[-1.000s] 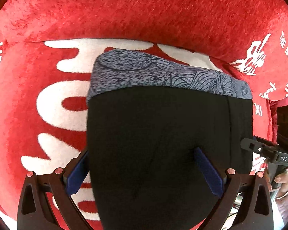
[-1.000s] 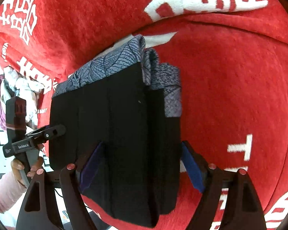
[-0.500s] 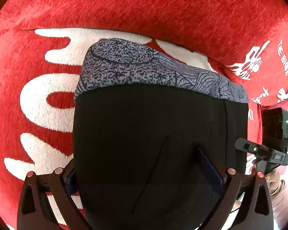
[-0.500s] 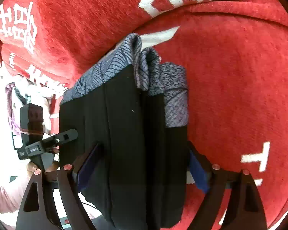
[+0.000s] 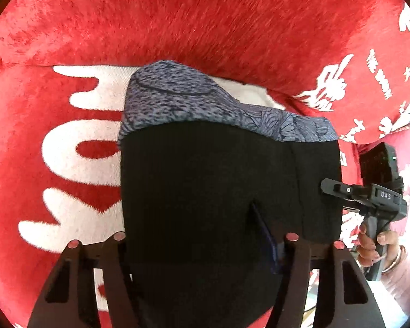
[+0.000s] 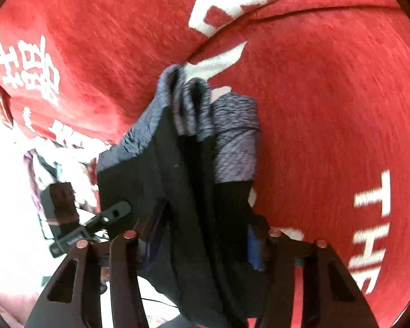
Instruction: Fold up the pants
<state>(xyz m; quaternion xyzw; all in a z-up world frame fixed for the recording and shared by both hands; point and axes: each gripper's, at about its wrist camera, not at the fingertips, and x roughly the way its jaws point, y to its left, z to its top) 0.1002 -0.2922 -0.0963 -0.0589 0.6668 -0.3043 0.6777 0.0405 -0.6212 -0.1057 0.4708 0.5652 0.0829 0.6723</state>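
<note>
The folded black pants [image 5: 210, 191] with a grey patterned waistband [image 5: 194, 104] hang as a thick bundle above the red blanket. My left gripper [image 5: 194, 235] is shut on the near edge of the bundle; its blue pad [image 5: 265, 235] presses into the cloth. My right gripper [image 6: 202, 235] is shut on the same pants [image 6: 188, 191], seen edge-on with several layers and the waistband [image 6: 232, 142] at the far end. Each view shows the other gripper at the pants' side: the right one [image 5: 369, 196] and the left one [image 6: 95, 221].
A red plush blanket [image 5: 205, 19] with white letters covers the seat and backrest all around. A pile of clothes [image 6: 49, 169] lies past the blanket's left edge in the right wrist view. The person's hand [image 5: 374, 243] holds the right gripper's handle.
Both grippers have closed further on the bundle and lifted it. The right wrist view has tilted and the pants now hang more edge-on, with motion blur.
</note>
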